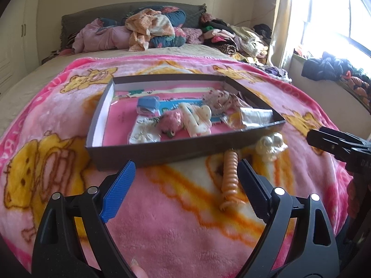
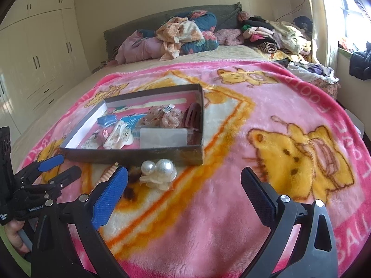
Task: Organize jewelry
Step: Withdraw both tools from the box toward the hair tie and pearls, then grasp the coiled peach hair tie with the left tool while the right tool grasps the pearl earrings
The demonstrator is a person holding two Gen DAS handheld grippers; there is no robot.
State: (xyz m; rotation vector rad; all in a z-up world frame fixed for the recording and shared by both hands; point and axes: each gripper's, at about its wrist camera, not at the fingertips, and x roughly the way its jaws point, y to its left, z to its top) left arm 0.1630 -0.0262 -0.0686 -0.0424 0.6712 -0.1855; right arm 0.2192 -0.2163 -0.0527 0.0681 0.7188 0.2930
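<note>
hovering low, both grippers point(image 1: 185, 173) point(image 2: 184, 180) gape over the blanket point(image 1: 176, 220).

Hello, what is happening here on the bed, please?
A person holds two grippers over a pink blanket, tidying jewelry into a dark box. Both the left gripper and the right gripper are open and empty. An orange coiled piece and a pearl hair clip lie outside the box.

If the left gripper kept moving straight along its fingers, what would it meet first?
Probably the near wall of the dark shallow cardboard box, straight ahead of the open left gripper. The orange coiled hair tie lies beside its right-hand finger, likely just off the line; depth is uncertain.
</note>
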